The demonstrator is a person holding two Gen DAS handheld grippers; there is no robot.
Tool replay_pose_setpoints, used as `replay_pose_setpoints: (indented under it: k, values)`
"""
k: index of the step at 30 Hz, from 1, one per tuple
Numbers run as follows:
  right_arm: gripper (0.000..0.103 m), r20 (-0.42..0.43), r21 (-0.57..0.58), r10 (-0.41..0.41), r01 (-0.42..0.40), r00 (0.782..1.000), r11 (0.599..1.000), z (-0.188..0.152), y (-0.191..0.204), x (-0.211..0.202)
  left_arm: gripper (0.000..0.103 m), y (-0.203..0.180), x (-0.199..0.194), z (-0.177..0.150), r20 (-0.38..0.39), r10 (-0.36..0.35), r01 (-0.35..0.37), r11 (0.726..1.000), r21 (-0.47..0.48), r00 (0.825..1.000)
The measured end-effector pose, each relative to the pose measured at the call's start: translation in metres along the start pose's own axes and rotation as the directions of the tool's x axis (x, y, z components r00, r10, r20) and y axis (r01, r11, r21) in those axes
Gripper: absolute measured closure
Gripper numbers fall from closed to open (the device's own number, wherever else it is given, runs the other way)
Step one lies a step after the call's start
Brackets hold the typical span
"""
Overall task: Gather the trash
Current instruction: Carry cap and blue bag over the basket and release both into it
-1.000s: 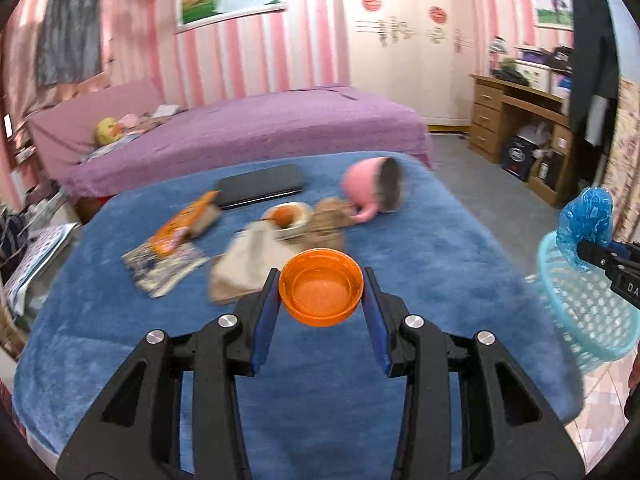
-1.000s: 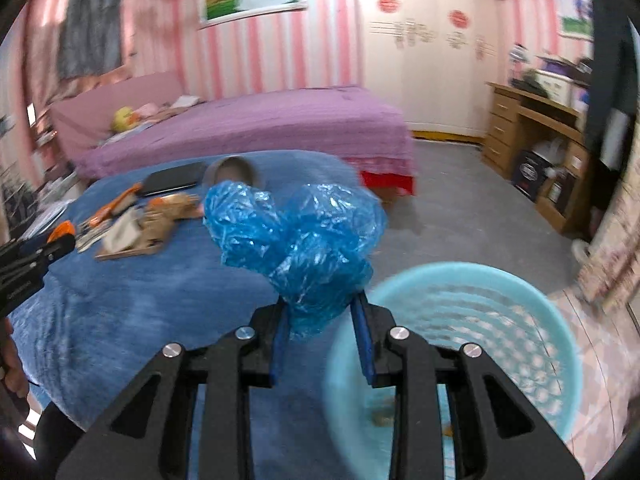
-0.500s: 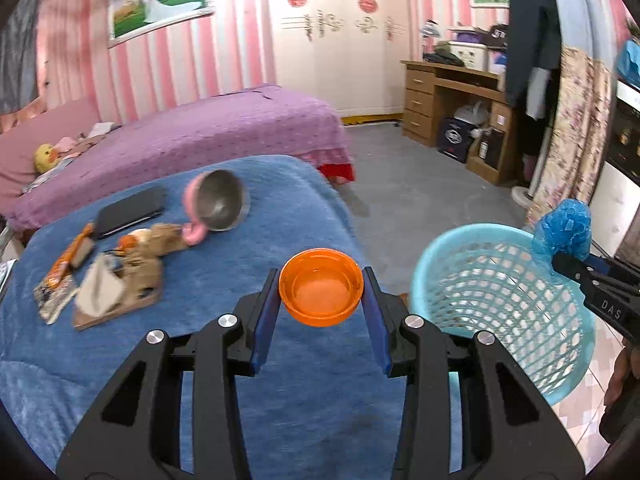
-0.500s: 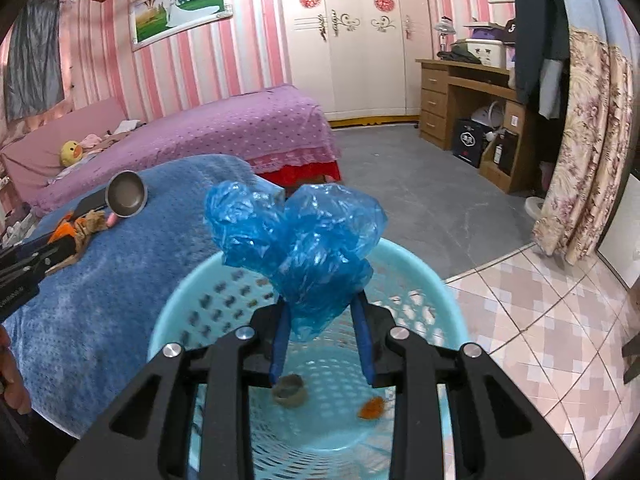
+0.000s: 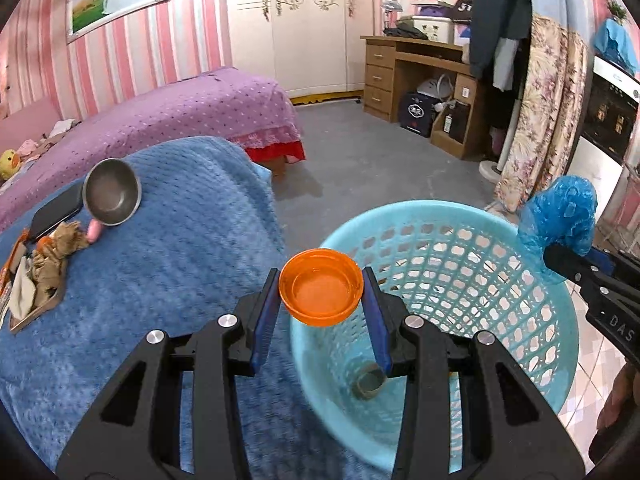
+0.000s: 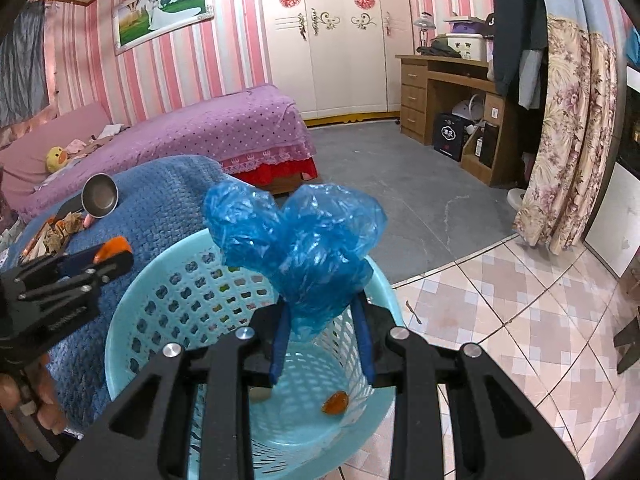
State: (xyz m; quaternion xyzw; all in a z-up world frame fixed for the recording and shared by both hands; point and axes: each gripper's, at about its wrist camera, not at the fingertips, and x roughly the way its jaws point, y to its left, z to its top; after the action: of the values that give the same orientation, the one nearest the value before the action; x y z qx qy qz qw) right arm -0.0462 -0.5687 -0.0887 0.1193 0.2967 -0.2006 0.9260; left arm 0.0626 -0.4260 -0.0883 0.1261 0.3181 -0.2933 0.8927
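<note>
My left gripper (image 5: pixel 322 300) is shut on an orange plastic lid (image 5: pixel 321 286), held over the near rim of a light-blue plastic basket (image 5: pixel 472 240). My right gripper (image 6: pixel 322 328) is shut on a crumpled blue plastic bag (image 6: pixel 296 240) above the same basket (image 6: pixel 160 280), whose bottom holds a small round cap (image 5: pixel 370 384) and an orange scrap (image 6: pixel 335 403). In the left wrist view the right gripper (image 5: pixel 560 258) with its blue bag (image 5: pixel 560 216) shows at the basket's far right rim. The right wrist view shows the left gripper (image 6: pixel 116 258) with the orange lid (image 6: pixel 112 249) at the left.
A table under a blue blanket (image 5: pixel 168 260) carries a pink-handled metal cup (image 5: pixel 112 193), a dark phone (image 5: pixel 54 214), crumpled brown paper (image 5: pixel 50 256) and wrappers. Beyond stand a purple bed (image 5: pixel 180 116), a wooden desk (image 5: pixel 416 72), a floral curtain (image 5: pixel 548 120) and grey floor (image 5: pixel 380 168).
Both grippers swung right from over the blue blanket to above the basket, still gripping the lid and the bag. The table's litter now lies far left.
</note>
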Motion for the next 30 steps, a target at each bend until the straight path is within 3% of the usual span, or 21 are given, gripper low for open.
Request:
replay_pose_setpoints:
  k: [3, 5, 11, 30]
  values:
    - [0.074, 0.001, 0.005, -0.001, 0.001, 1.000, 1.000, -0.001, -0.001, -0.001, 0.057, -0.006, 0.003, 0.000, 0.000, -0.011, 0.011, 1.000, 0.023, 1.000]
    - [0.074, 0.001, 0.007, -0.001, 0.001, 1.000, 1.000, -0.002, 0.002, -0.004, 0.034, -0.006, 0.003, 0.001, 0.006, -0.002, 0.002, 1.000, 0.022, 1.000]
    - [0.074, 0.001, 0.003, 0.000, 0.000, 1.000, 1.000, -0.003, 0.005, -0.004, 0.017, 0.005, -0.007, 0.004, 0.052, 0.040, -0.042, 0.998, 0.038, 0.998]
    - [0.072, -0.010, -0.026, 0.007, -0.008, 1.000, 1.000, 0.001, 0.017, 0.005, 0.010, 0.067, -0.029, 0.001, 0.068, 0.131, -0.128, 0.991, -0.050, 0.989]
